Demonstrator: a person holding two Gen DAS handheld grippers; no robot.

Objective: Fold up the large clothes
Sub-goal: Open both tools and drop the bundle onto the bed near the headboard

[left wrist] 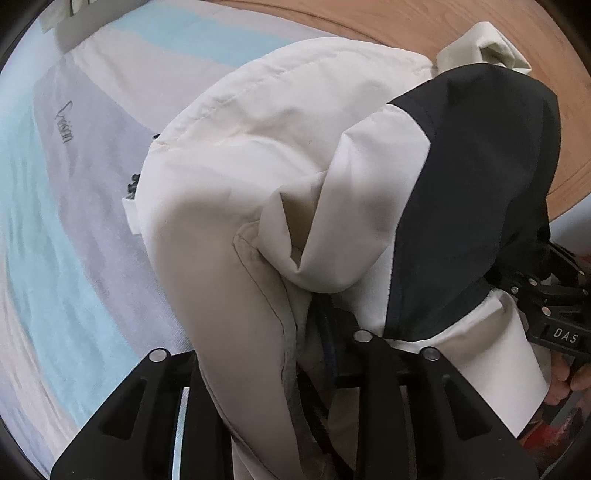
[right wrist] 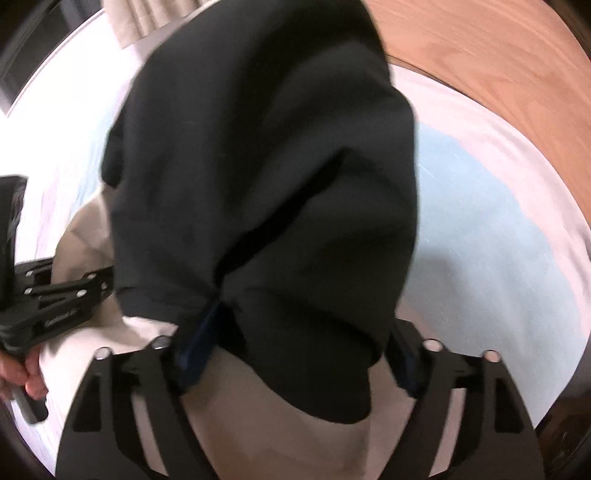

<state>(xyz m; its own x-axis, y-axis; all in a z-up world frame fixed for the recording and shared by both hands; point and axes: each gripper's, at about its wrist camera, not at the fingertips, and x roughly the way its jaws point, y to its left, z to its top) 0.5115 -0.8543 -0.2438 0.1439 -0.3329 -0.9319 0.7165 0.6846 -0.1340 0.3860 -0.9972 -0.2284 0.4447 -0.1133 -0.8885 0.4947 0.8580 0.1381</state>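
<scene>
A large cream and black jacket [left wrist: 280,155] hangs bunched in the air above the bed [left wrist: 74,206]. My left gripper [left wrist: 314,321] is shut on its cream fabric, which hides the fingertips. In the right wrist view the jacket's black part [right wrist: 258,166] drapes over my right gripper [right wrist: 295,332]; its jaws stand apart, with black cloth caught at the left finger [right wrist: 195,354]. The cloth hides the tips. The right gripper also shows in the left wrist view [left wrist: 546,295], and the left gripper in the right wrist view [right wrist: 66,295].
The bed has a blanket striped in light blue, grey and white [right wrist: 480,221]. Wooden floor [left wrist: 369,18] lies beyond the bed's edge, also in the right wrist view [right wrist: 498,66]. A curtain [right wrist: 140,14] hangs at the far side.
</scene>
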